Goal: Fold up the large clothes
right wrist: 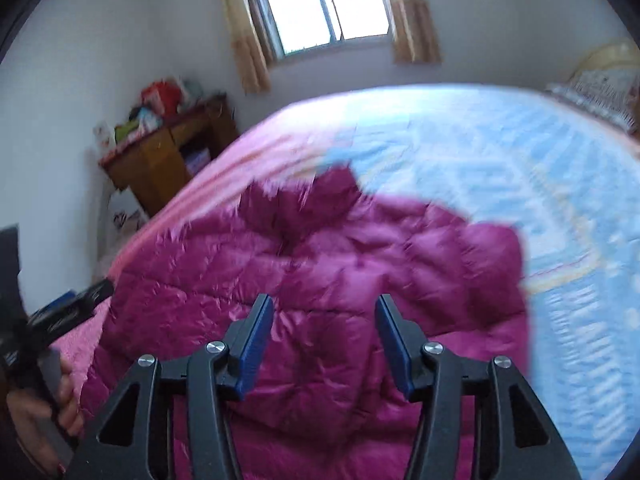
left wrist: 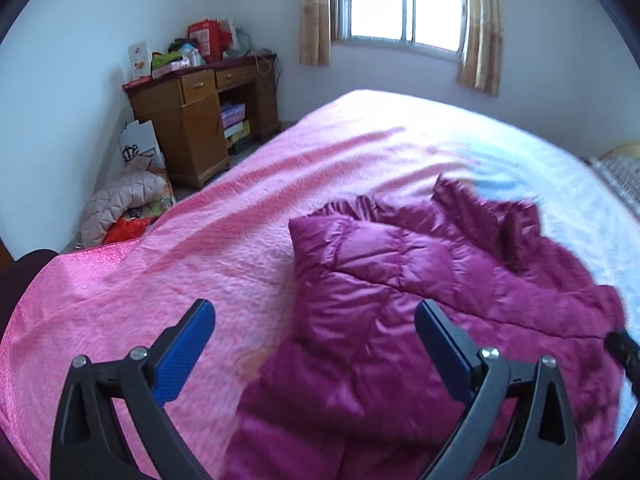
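from the left wrist, our left gripper (left wrist: 316, 330) hangs wide open and empty above the bed (left wrist: 168, 264), its right finger over the magenta down jacket (left wrist: 400, 288), which lies bunched on the pink bedspread. we judge the next fold wants a pinch on an outer edge, lifted clear before laying it across.

from the right wrist, our right gripper (right wrist: 325, 322) stands partly open over the jacket's middle, pads clamping nothing.

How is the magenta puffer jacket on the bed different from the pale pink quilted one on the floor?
The magenta jacket is glossy and dark; the pale pink quilted garment is matte and light. The magenta one lies spread on the bed; the pale one is heaped on the floor beside the desk. Both are quilted.
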### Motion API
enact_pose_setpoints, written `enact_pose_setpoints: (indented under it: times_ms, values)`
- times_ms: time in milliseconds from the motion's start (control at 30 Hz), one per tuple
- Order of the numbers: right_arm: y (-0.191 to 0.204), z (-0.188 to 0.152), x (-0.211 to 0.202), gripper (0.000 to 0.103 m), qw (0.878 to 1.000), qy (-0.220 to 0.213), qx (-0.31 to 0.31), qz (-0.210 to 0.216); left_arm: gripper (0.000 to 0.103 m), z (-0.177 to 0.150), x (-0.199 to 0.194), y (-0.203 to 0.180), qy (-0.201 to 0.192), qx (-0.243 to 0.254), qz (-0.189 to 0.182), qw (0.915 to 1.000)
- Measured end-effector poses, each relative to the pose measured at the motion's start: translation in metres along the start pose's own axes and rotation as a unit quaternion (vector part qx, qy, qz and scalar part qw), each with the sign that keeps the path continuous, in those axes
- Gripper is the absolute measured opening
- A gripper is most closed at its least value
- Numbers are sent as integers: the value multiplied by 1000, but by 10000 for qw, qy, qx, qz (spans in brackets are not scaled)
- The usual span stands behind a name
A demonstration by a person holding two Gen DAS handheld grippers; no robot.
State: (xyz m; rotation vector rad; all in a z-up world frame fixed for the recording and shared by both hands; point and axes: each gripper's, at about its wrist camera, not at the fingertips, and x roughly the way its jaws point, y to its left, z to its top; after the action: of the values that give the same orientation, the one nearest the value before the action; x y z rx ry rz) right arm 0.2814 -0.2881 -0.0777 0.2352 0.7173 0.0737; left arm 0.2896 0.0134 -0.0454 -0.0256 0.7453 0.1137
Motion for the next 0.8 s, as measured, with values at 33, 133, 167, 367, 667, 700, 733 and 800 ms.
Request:
enact_pose_setpoints:
  times_ms: [33, 133, 167, 367, 667, 700, 733, 800]
  values:
    - [0, -4, 12, 54, 9999, 152, 23, 27, 101, -1, 7, -2, 41, 41, 131, 9999]
    - [-4, -28, 42, 55, 9992, 369, -68, -155, 102, -16, 31, -4, 220, 187, 387, 9988]
    - [-6, -30, 45, 55, 9992, 387, -25, -97, 103, -22, 41, 2, 422, 73, 293, 9987]
    - [-1, -31, 49, 56, 9990, 379, -138, -202, 103, -23, 54, 17, 791, -323, 129, 9963]
    - [7, -30, 54, 58, 9974, 445, -354, -434, 103, -25, 57, 10, 868, -108, 390, 9954]
    - [7, -31, 54, 58, 9974, 443, -358, -436, 103, -25, 58, 9, 869, -92, 418, 9953]
    - [7, -31, 54, 58, 9975, 441, -352, -423, 103, -25, 58, 7, 870, -71, 450, 9952]
    - [6, -31, 54, 58, 9977, 438, -333, -405, 103, -24, 60, 2, 850, -3, 548, 9949]
